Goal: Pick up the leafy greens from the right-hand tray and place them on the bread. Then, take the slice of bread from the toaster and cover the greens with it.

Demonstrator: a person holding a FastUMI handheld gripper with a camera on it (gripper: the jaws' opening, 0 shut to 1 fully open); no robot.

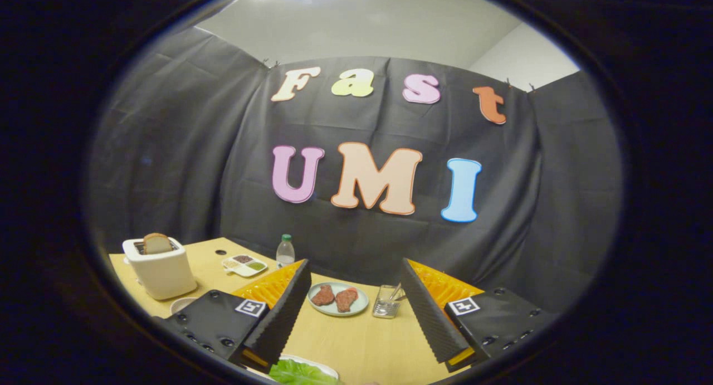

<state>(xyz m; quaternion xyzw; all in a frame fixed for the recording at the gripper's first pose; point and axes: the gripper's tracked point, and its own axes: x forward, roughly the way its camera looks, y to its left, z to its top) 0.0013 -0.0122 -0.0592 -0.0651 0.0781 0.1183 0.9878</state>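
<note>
In the gripper view, the ribbed fingers (356, 318) stand wide apart over the smooth wooden tabletop (356, 340), holding nothing. The ruffled leafy greens (303, 373) lie low in the frame near the left finger, partly cut off, on a white tray (320, 364). A slice of bread (157, 243) stands in the boxy white toaster (161, 271) at left. Between the fingers sits a round plate (338, 299) with two reddish pieces.

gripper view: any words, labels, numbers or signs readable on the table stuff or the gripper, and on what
No text can be read on these things.
Water bottle: any label is too small to read.
Toaster: no marking visible.
Gripper: open, holding nothing; each side carries a square black-and-white marker, a pattern, not words or numbers.
</note>
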